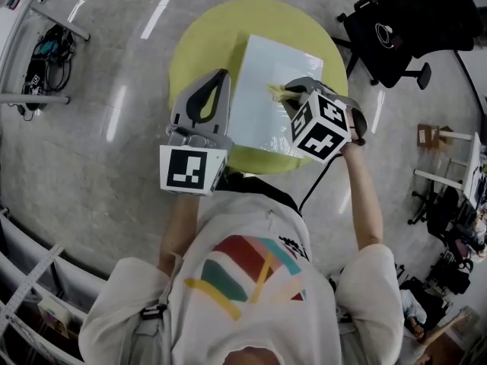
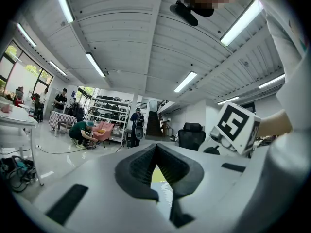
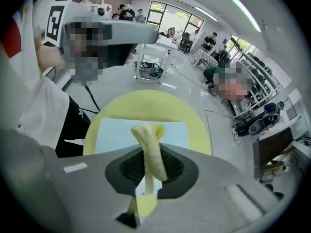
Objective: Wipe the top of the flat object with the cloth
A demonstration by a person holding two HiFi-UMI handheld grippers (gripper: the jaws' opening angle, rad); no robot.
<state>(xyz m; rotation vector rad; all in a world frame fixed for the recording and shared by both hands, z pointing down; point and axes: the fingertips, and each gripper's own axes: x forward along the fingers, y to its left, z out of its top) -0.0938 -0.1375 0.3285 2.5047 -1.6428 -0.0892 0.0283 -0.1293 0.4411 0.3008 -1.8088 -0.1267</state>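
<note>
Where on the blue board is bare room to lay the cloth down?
The board is bare in its far half, between the cloth and the far edge, and between the left gripper and the right gripper. Crowded: its near right corner, under the right gripper.

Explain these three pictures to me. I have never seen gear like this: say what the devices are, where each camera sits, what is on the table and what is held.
There is no robot here. A person holds a two-jaw hand tool, called a gripper, in each hand. The head view comes from a camera on the person's head. It looks down on a round yellow table with a flat pale board lying on it. The other two views come from a camera riding on each gripper and looking along its jaws. The left gripper has its jaws closed on nothing and is at the board's left edge. The right gripper pinches a yellow cloth over the board. The marked cube on each gripper is part of the tool.
</note>
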